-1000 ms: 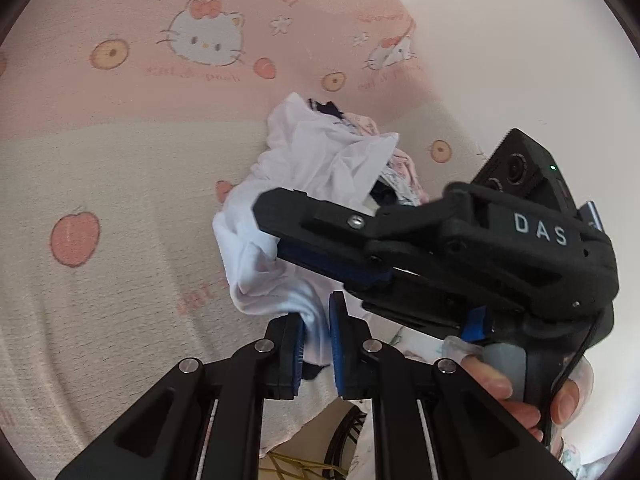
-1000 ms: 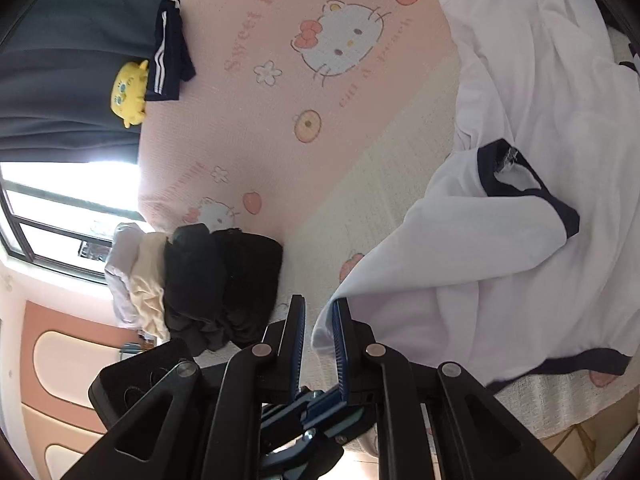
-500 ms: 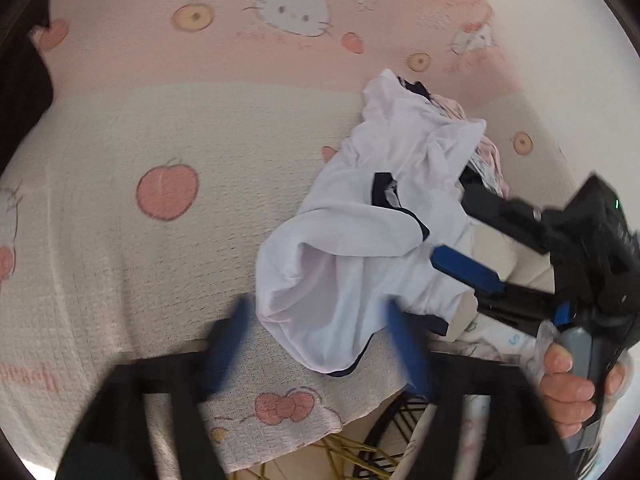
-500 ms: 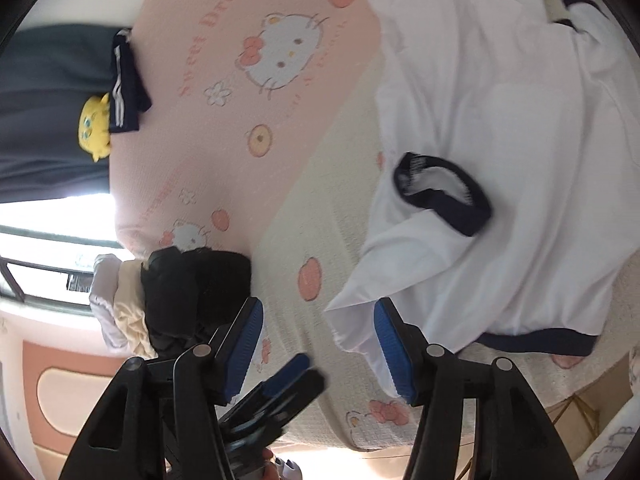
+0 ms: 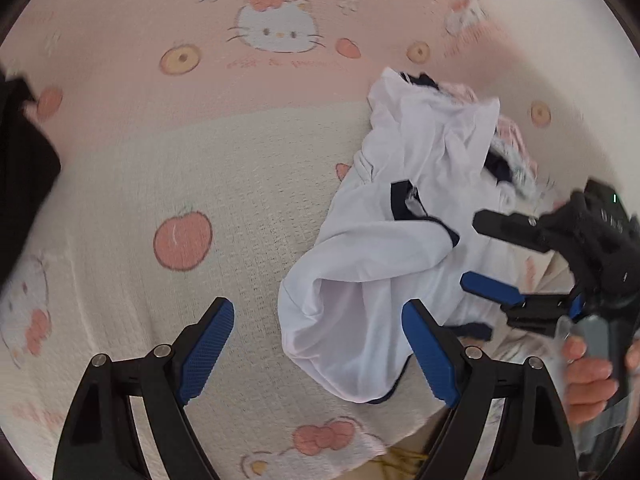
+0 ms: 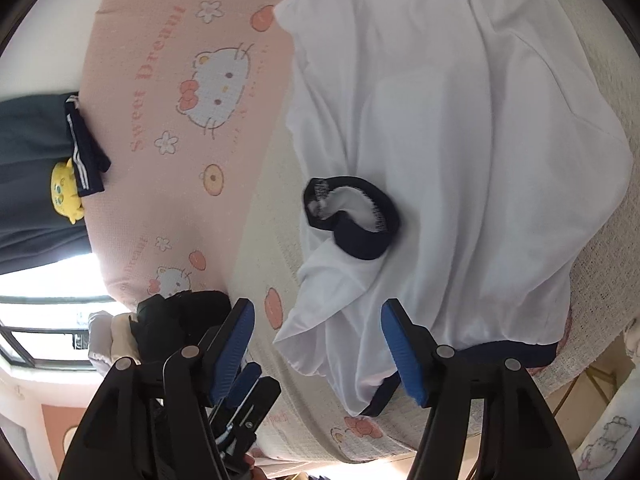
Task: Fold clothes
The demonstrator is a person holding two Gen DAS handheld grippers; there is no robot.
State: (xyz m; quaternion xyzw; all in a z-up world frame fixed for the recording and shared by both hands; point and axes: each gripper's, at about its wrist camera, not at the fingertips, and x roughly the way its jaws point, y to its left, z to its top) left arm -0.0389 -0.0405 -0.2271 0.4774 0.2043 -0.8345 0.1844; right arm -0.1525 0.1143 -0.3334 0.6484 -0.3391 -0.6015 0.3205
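Both my left gripper and right gripper have just opened, releasing the white shirt, which lies at frame right.

Only text I can actually read is on the blanket: "Sweet Dream" in darker pink letters next to the cartoon cat print, in the right wrist view. It shows up again further along by a smaller cat, but that one's too small to make out. The line under the cat in the left wrist view is just blur. The collar tag on the shirt has print, unreadable.
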